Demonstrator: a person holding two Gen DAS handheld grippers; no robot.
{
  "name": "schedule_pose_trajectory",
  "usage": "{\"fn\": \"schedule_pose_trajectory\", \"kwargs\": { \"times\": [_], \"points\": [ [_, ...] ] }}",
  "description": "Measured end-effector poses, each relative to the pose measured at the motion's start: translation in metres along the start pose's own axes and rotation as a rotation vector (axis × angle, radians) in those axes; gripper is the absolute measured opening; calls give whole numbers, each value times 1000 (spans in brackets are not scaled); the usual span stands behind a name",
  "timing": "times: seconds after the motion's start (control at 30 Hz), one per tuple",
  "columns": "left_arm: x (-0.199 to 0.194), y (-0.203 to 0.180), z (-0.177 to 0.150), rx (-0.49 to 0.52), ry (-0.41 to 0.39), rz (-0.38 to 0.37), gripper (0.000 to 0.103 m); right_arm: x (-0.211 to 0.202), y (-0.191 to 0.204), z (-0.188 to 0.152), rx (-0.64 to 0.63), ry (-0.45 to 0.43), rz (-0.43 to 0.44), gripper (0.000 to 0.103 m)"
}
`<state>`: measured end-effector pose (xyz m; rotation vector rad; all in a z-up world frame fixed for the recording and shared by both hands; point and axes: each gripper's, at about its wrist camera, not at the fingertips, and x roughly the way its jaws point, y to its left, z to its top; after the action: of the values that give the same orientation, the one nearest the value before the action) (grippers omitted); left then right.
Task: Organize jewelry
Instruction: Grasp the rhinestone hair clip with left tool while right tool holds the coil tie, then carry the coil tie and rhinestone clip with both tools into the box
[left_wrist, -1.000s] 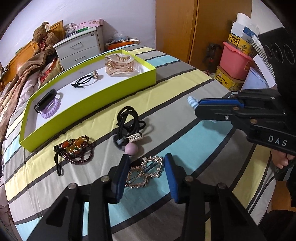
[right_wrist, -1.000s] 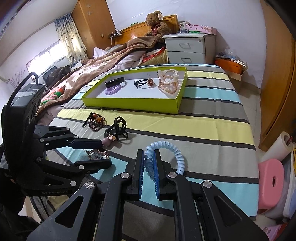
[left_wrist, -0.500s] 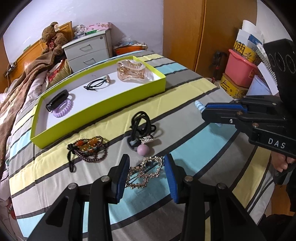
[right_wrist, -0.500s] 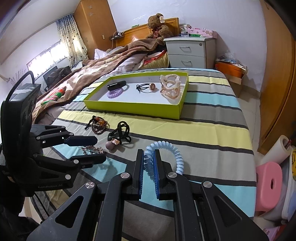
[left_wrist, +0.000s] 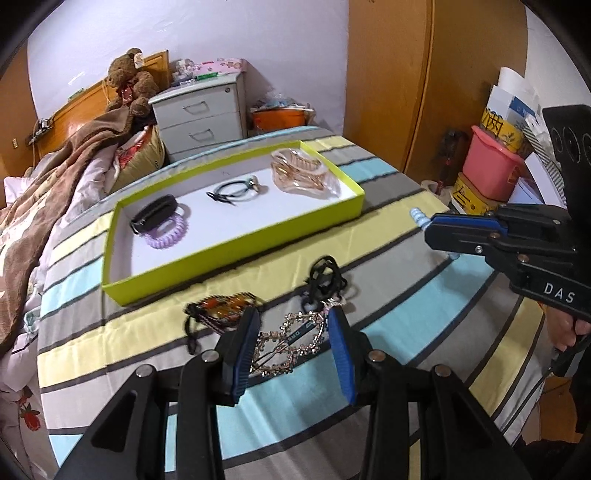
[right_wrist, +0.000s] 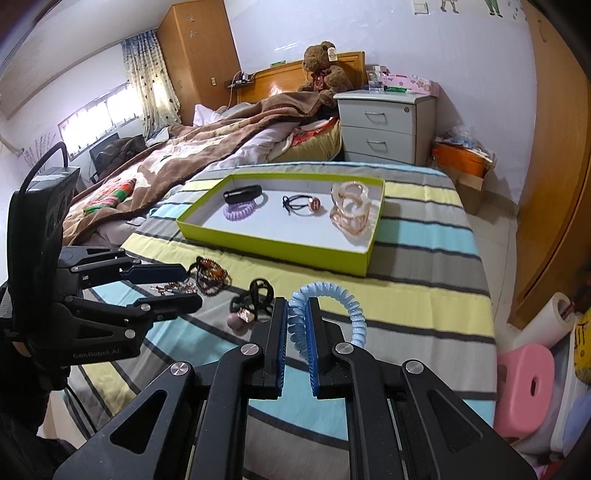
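Observation:
My right gripper (right_wrist: 296, 325) is shut on a light blue spiral hair tie (right_wrist: 334, 300) and holds it above the striped bedspread. My left gripper (left_wrist: 293, 345) is open with its fingers on either side of a gold rhinestone hair clip (left_wrist: 291, 341) lying on the bed. A lime green tray (left_wrist: 236, 243) further back holds a purple spiral tie (left_wrist: 166, 232), a black band (left_wrist: 153, 214), a black elastic with a bead (left_wrist: 232, 190) and a peach claw clip (left_wrist: 299, 171). The tray (right_wrist: 273, 242) also shows in the right wrist view.
A beaded bracelet (left_wrist: 221, 308) and a black hair tie with a pink bead (left_wrist: 327, 282) lie on the bed between the left gripper and the tray. A brown blanket (right_wrist: 184, 162) covers the bed's left. A grey nightstand (right_wrist: 384, 125) and pink stool (right_wrist: 524, 384) stand beside the bed.
Both grippers have lifted and drawn back a little, so the tray sits lower and nearer the centre in both views. The left fingers stay around the rhinestone clip. The right keeps its hold.

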<state>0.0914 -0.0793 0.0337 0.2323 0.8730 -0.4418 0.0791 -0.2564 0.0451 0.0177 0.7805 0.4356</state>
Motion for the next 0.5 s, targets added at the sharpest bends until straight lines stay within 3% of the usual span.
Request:
{"fn": "schedule_pose_trajectory", "kwargs": {
  "times": [0.5],
  "points": [
    [-15, 41, 23, -63, -63, 51, 40, 8, 17, 43, -72, -36, -8, 10]
  ]
}}
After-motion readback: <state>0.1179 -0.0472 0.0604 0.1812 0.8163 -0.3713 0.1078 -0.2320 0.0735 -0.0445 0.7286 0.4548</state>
